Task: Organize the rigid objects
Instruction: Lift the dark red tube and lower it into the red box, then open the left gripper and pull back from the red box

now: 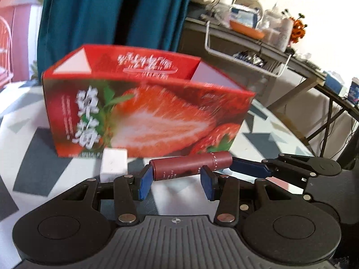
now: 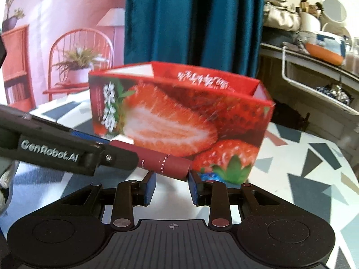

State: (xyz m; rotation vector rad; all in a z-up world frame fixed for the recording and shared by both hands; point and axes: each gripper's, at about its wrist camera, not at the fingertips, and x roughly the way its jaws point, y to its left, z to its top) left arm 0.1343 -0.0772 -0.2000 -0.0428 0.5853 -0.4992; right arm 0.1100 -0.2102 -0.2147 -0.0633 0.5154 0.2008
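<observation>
Holding one dark red tube [image 1: 190, 165] between them, the two grippers meet in front of one open-topped strawberry box [image 1: 143, 109] that stands on the counter [image 1: 33, 148] with its grey-triangle cover. The left gripper [image 1: 177, 185] has its blue pads set narrow around the tube's left half, and its fingertips [image 1: 144, 185] appear to press the tube's end and middle. The right gripper [image 2: 171, 186] reaches in from the other side; its jaws stand narrow, and the tube's capped end sits between its blue pads, though whether they press it cannot be told. The tube lies nearly level, just before the box's lower front wall and clear of the counter. One small white block [image 1: 113, 165] stands on the counter just beside the box's near left corner. One teal curtain [image 2: 193, 20] hangs behind the box.
</observation>
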